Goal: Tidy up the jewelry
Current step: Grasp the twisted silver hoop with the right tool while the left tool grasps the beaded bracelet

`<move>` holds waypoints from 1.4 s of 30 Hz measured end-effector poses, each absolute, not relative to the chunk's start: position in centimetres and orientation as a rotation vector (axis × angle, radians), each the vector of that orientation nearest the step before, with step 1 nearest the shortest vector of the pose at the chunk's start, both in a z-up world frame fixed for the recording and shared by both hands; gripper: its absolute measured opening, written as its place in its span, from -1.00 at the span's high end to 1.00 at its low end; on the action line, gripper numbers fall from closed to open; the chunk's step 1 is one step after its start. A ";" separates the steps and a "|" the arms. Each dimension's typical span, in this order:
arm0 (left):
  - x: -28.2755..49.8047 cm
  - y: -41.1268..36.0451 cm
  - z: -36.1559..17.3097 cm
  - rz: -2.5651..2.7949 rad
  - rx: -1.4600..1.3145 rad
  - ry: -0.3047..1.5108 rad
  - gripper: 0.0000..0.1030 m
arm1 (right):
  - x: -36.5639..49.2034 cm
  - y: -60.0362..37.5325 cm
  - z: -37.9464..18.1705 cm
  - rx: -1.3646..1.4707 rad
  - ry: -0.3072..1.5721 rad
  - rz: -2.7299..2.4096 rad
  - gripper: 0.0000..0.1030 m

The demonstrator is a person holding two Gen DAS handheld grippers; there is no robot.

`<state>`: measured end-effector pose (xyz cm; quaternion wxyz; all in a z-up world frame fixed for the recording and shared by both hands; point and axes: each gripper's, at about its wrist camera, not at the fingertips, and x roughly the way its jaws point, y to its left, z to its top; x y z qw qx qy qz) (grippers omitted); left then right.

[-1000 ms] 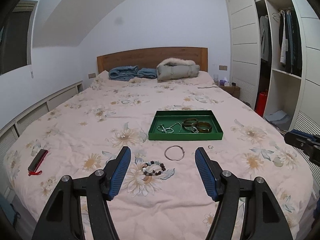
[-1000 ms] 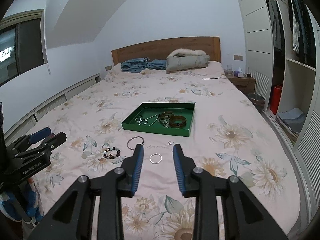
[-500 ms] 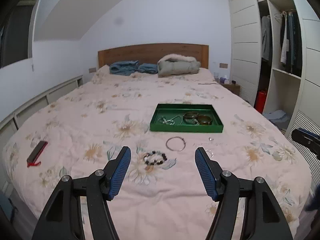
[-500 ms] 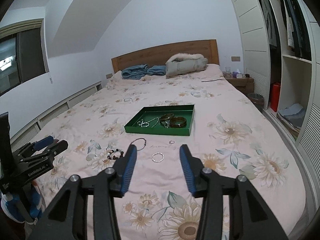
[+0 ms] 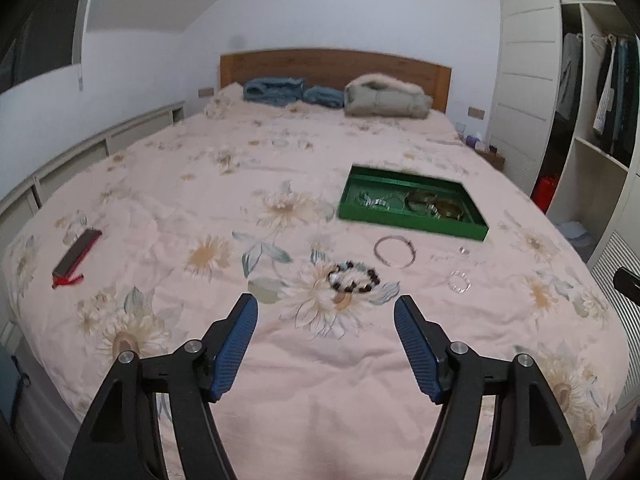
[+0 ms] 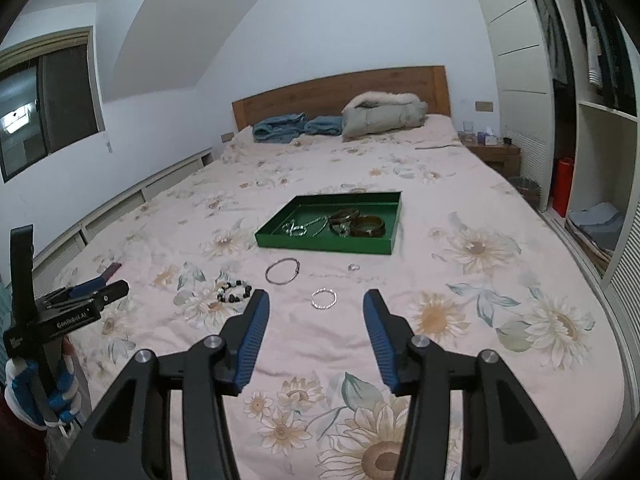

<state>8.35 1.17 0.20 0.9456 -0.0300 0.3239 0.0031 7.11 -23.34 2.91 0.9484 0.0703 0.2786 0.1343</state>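
Hovering empty above the bed, the left gripper [image 5: 325,312] gapes wide with the beaded bracelet [image 5: 354,277] just ahead, while the right gripper [image 6: 316,310], jaws just widened, frames the small silver ring bracelet [image 6: 323,299], both bound for the green tray [image 6: 320,242] beyond

**Surfaces on my feed: cloth, metal, beads, ribbed pads**

I see a matt, softly creased floral cloth bedspread [image 6: 460,200] filling the middle of both frames. The green tray [image 6: 324,243] at centre looks matt, like card or painted board; I can't tell which. Below it, the thin bangle [image 6: 282,271] and small ring chain [image 6: 324,299] glint like polished metal. The beaded bracelet [image 5: 353,277] shows glossy dark beads. My right gripper [image 6: 316,312] has ribbed blue pads on matt black plastic arms. The headboard [image 6: 340,92], upper centre, is smooth wood.
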 end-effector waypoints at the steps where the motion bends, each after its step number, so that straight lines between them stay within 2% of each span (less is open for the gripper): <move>1: 8.8 1.2 -0.4 0.006 -0.060 0.677 -0.37 | 7.4 -23.2 2.6 0.140 0.577 0.279 0.09; 3: 9.7 1.4 -1.3 0.003 -0.060 0.703 -0.38 | 8.4 -22.8 1.7 0.132 0.601 0.288 0.09; 8: 13.0 0.7 -3.9 -0.050 -0.051 0.772 -0.58 | 11.4 -22.0 -0.6 0.140 0.661 0.304 0.09; 13: 17.0 -0.7 -6.2 -0.106 -0.043 0.822 -0.70 | 15.3 -21.0 -3.5 0.120 0.736 0.320 0.09; 18: 21.4 -2.5 -8.8 -0.114 0.006 0.879 -0.70 | 19.3 -19.8 -6.5 0.103 0.814 0.342 0.09; 23: 22.8 -3.8 -9.2 -0.149 0.036 0.852 -0.70 | 22.4 -18.2 -9.0 0.060 0.863 0.367 0.09; 24: 23.2 -4.2 -9.2 -0.162 0.054 0.847 -0.69 | 22.9 -17.9 -9.4 0.050 0.869 0.374 0.09; 27: 24.6 -5.2 -9.6 -0.193 0.093 0.863 -0.42 | 24.1 -17.2 -10.0 0.026 0.874 0.378 0.09; 29: 25.5 -5.6 -10.1 -0.198 0.110 0.887 -0.16 | 24.9 -17.1 -10.4 0.025 0.881 0.366 0.09; 31: 26.6 -5.8 -10.9 -0.204 0.110 0.924 -0.03 | 25.6 -17.3 -10.7 0.036 0.891 0.348 0.10; 33: 27.2 -5.9 -11.6 -0.207 0.104 0.949 0.00 | 26.3 -17.7 -11.0 0.054 0.905 0.330 0.12; 35: 27.7 -5.8 -12.3 -0.199 0.103 0.972 0.01 | 27.1 -17.8 -11.5 0.049 0.932 0.318 0.26; 37: 28.0 -5.8 -12.8 -0.196 0.091 0.992 0.01 | 27.8 -17.5 -12.2 0.022 0.964 0.322 0.53; 42: 28.4 -5.5 -13.8 -0.198 0.058 1.015 0.00 | 29.4 -16.5 -13.8 -0.062 1.044 0.337 0.58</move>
